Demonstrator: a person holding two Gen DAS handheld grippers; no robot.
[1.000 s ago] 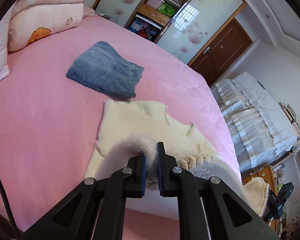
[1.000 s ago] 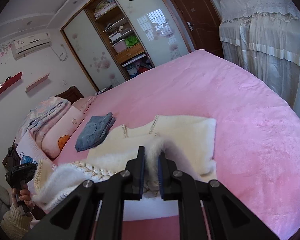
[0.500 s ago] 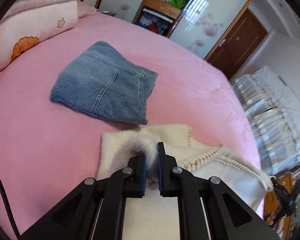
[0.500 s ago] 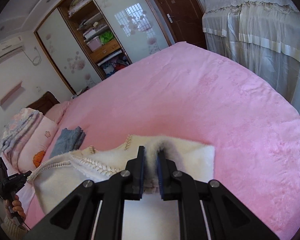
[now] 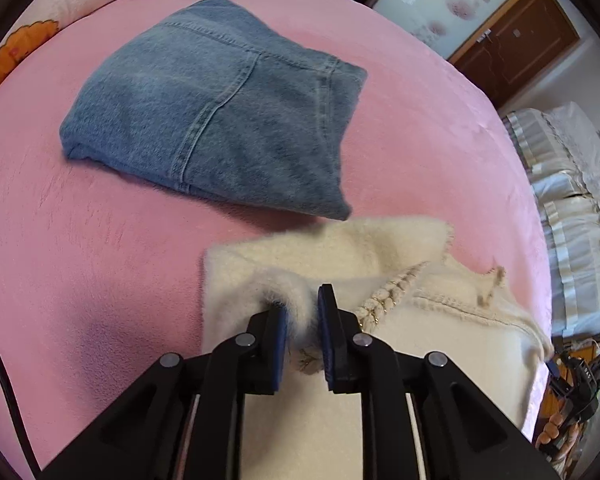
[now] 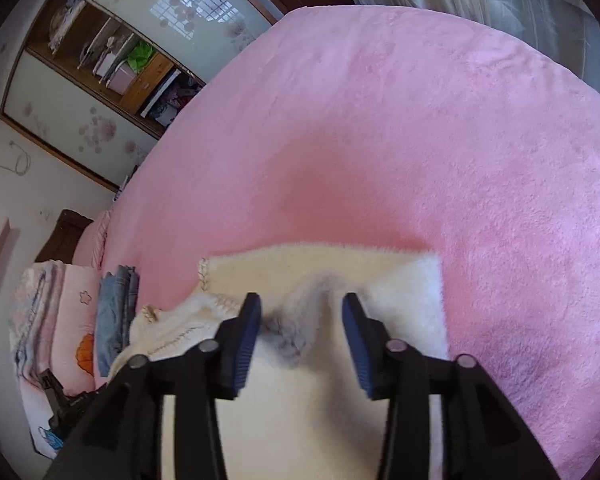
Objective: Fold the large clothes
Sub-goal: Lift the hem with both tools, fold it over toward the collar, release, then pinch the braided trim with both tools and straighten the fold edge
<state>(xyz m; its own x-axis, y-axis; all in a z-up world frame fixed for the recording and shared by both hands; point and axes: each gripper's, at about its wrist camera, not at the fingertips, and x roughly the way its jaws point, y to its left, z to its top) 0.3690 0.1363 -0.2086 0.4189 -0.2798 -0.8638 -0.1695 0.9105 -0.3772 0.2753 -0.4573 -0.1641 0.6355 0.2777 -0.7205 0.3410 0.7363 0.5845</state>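
A cream fluffy sweater with braided trim lies folded on the pink bed. My left gripper pinches a tuft of the sweater's edge between its blue pads, low over the bed. In the right wrist view the sweater lies flat beneath my right gripper, whose jaws stand wide apart; a raised tuft of fabric sits loose between them.
Folded blue jeans lie on the bed just beyond the sweater, and also show in the right wrist view. Pink pillows lie at the left. A wardrobe and a covered bed stand beyond.
Both grippers carried the sweater's edge forward and down, folding it over. The right gripper has opened and let go of the fabric. The left gripper still pinches it.
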